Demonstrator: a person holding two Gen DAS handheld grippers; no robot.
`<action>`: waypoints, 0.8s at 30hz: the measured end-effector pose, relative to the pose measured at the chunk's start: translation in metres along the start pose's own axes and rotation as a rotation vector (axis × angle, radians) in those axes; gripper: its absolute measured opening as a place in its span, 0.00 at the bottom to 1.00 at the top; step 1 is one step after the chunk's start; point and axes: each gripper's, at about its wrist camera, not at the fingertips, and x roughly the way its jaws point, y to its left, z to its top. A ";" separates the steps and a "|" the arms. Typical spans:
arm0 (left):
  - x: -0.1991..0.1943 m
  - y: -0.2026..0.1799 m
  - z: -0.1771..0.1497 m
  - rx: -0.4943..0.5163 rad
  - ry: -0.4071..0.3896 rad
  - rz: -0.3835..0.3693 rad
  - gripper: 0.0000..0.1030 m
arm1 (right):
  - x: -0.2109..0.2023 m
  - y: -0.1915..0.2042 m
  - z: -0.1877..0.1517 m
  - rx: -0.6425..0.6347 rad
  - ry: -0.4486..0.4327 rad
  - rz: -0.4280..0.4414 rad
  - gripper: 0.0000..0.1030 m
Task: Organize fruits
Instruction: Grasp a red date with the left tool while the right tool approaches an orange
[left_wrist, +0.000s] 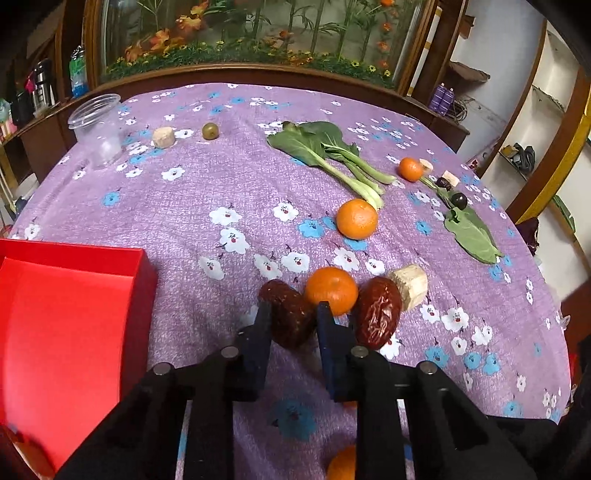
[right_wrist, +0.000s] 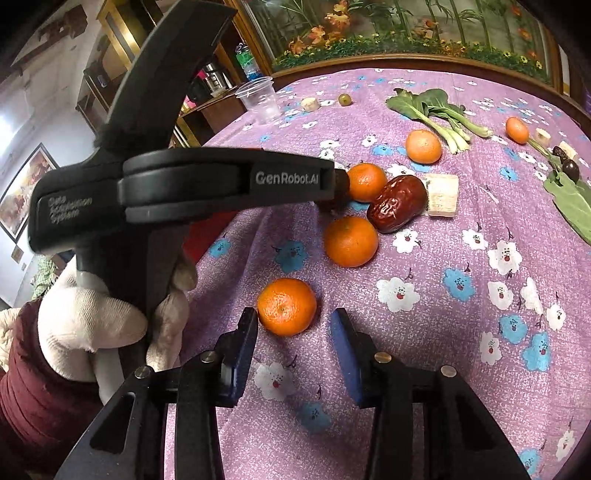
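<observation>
Purple flowery tablecloth (left_wrist: 207, 184) covers a round table, with a big planted display case behind it and shelves off to the sides. Stuff is scattered all over: a clear plastic cup (left_wrist: 96, 129) at the far left, a small green fruit (left_wrist: 210, 130) near it, bok choy leaves (left_wrist: 325, 155) toward the middle, plus a red box (left_wrist: 70, 317) sitting at the near left edge.

Left gripper (left_wrist: 291, 314) is clamped on a dark red date (left_wrist: 286, 314), fingers snug on both sides of it. Right next to that, touching, there's a mandarin (left_wrist: 331, 290), then a second date (left_wrist: 378, 312) and a pale cut chunk (left_wrist: 410, 286) of something. Another mandarin (left_wrist: 357, 218) sits further back by the bok choy stems.

Right gripper (right_wrist: 293, 321) has its jaws apart, not gripping anything. A mandarin (right_wrist: 287, 306) lies just past the tips, close to the left finger (right_wrist: 245, 332) but not pinched. A gloved hand (right_wrist: 110, 317) holds the left tool's handle in the right wrist view
</observation>
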 end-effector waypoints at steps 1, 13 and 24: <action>-0.004 0.001 -0.001 -0.011 -0.005 -0.003 0.21 | 0.001 -0.002 0.002 0.000 0.000 -0.002 0.42; -0.060 0.021 -0.024 -0.104 -0.088 -0.031 0.00 | -0.012 -0.002 -0.006 0.025 -0.025 -0.014 0.30; -0.032 -0.008 -0.032 0.016 -0.023 -0.012 0.46 | -0.036 -0.013 -0.023 0.065 -0.037 -0.082 0.30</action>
